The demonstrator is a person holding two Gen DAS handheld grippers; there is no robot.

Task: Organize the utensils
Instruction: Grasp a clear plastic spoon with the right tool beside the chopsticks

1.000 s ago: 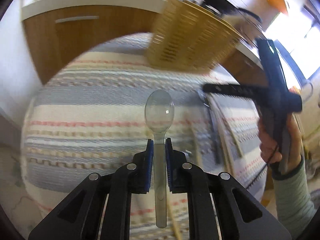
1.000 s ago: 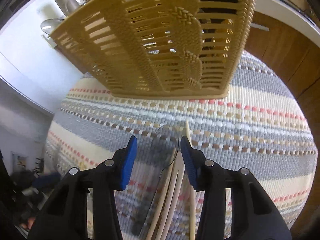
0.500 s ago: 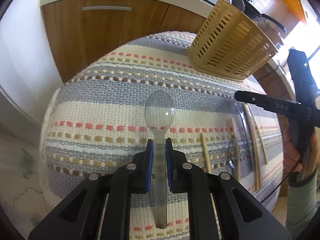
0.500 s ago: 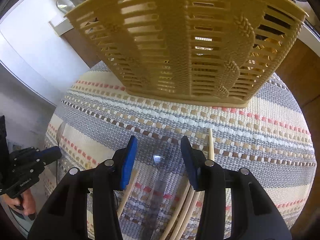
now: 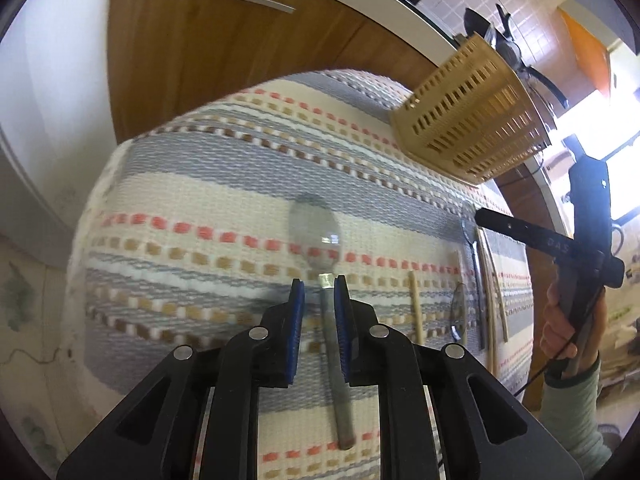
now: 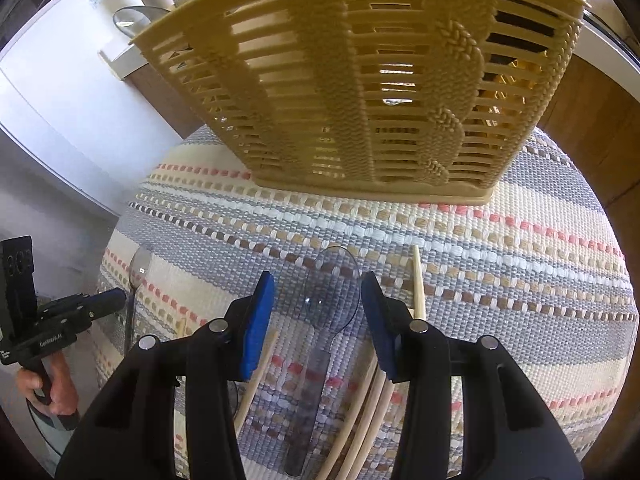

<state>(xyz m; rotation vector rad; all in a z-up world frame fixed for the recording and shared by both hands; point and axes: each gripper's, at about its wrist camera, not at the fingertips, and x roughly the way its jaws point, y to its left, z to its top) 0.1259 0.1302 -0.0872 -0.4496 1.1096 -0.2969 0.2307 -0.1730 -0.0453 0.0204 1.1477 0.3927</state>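
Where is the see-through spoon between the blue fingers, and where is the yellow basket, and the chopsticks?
clear spoon (image 6: 330,292), right wrist view, on its bowl.
yellow basket (image 6: 360,80), right wrist view, on its slatted front wall.
chopsticks (image 6: 418,284), right wrist view, on one stick's upper end.

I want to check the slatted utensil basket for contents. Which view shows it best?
The right wrist view: the basket fills the upper frame, its slats sharp enough to see through. The left wrist view shows it small and tilted at the far right, interior unreadable.
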